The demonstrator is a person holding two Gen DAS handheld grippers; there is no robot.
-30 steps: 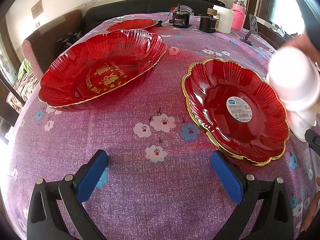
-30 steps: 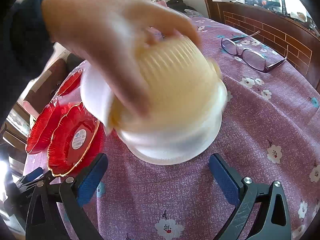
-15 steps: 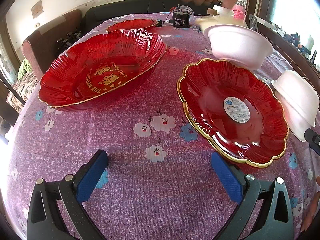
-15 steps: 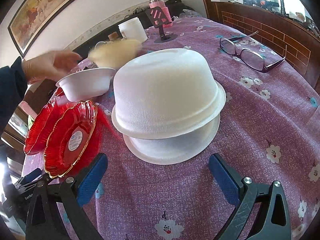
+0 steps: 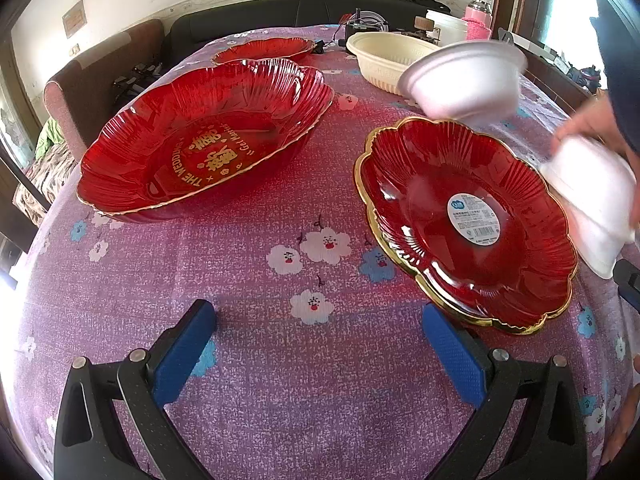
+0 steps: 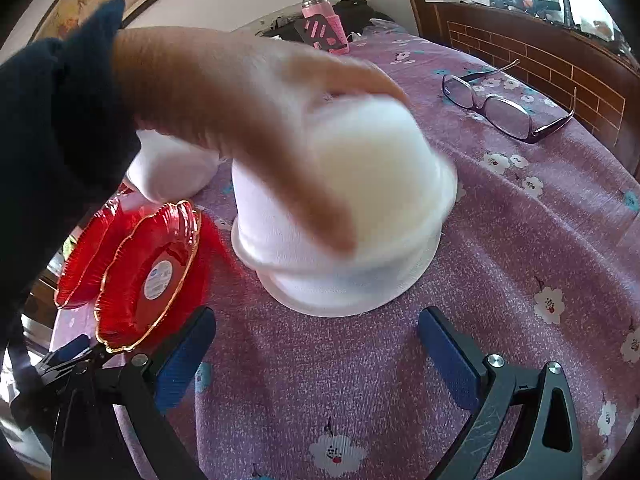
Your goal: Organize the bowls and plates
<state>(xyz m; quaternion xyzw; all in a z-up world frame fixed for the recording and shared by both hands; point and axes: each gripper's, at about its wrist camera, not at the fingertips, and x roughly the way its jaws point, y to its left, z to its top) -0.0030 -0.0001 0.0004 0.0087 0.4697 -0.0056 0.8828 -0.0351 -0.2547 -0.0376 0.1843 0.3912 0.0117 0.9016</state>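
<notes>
A gold-rimmed red plate [image 5: 464, 220] with a round sticker lies at the right of the left wrist view, and also shows in the right wrist view [image 6: 148, 276]. A larger red plate [image 5: 208, 140] with gold lettering lies left, a third red plate [image 5: 264, 49] behind it. An upright white bowl [image 5: 464, 80] and a cream bowl [image 5: 384, 60] stand further back. A bare hand [image 6: 248, 120] rests on upturned stacked white bowls [image 6: 344, 240], which also show at the right edge of the left wrist view [image 5: 592, 200]. My left gripper [image 5: 320, 348] and right gripper [image 6: 316, 348] are open and empty.
The table has a purple flowered cloth [image 5: 304, 380]. Glasses [image 6: 508, 108] lie at the right. A pink bottle [image 6: 316, 8], a white container [image 5: 446, 20] and small devices stand at the far edge. A sofa [image 5: 100, 80] stands beyond the table.
The bare hand set the cream bowl down at the back, then came back onto the upturned white bowls. The upright white bowl shifted a little. Both grippers stayed still.
</notes>
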